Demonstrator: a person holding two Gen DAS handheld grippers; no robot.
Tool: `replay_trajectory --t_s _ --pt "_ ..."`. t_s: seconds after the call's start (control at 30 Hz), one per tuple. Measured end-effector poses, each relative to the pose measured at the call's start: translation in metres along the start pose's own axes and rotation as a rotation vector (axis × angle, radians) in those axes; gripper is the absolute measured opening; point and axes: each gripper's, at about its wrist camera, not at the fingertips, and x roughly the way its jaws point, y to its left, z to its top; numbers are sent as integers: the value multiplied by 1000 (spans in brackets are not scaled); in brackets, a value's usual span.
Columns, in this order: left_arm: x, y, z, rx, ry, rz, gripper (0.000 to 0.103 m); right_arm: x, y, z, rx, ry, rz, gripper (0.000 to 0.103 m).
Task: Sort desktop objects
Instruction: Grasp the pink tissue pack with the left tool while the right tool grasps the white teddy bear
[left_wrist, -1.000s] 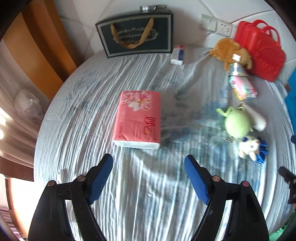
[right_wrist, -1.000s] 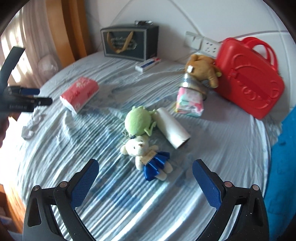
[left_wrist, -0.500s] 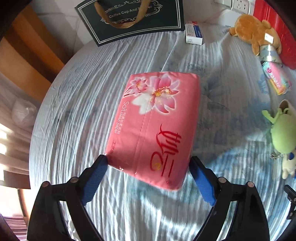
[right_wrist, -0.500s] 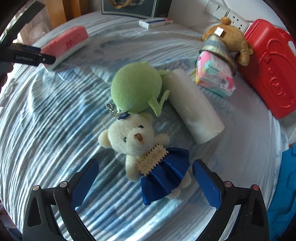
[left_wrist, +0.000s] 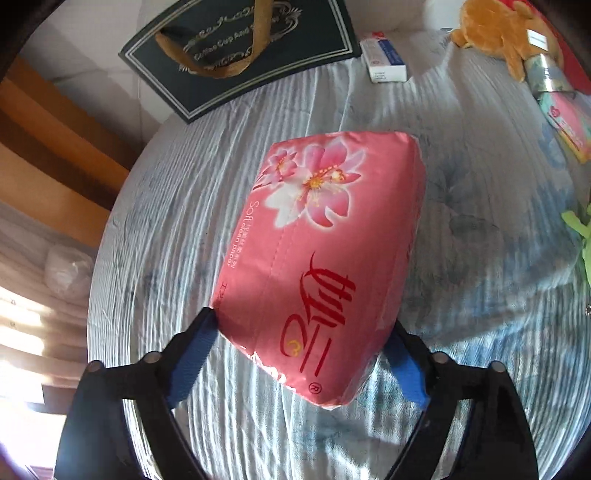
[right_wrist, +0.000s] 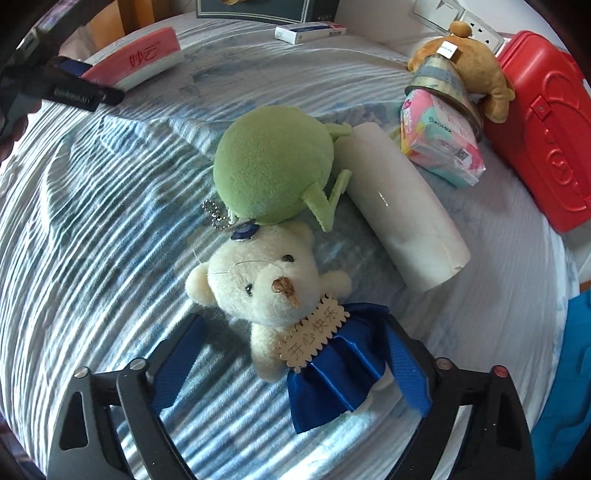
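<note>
Beside the white paper roll (right_wrist: 400, 206), on the striped cloth of the tabletop (right_wrist: 92, 229), a cream bear in a blue skirt (right_wrist: 280, 314) is lain face up, its head touching a green plush ball (right_wrist: 271, 166) that leans against the roll. The right tool (right_wrist: 295, 365) is set astride the bear's skirt and is closing; the right pad seems to touch the satin, while a gap is kept at the left pad, so no firm pinch is judged yet. Soft toys appear to be gathered near the roll, probably as one sorting group.

Well to the left of the roll, a pink tissue pack (left_wrist: 321, 258) is lain flat. The left tool (left_wrist: 299, 354) is closing across the pack's near end, both pads pressed on its sides. The short width is taken, presumably because the long side would not fit. A dark gift bag (left_wrist: 240, 48) is stood behind.
</note>
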Motion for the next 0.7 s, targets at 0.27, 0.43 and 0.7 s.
replay_trajectory --t_s 0.27,0.43,0.7 --pt "-25 1 -15 -49 -82 -36 70 -18 -9 -5 75 -31 58 39" --pt "-48 1 -30 -101 -114 -79 70 -37 -14 -21 131 -55 94 39" --pt "-82 -6 -54 -147 -125 -103 70 -64 -3 -42 197 -76 103 39"
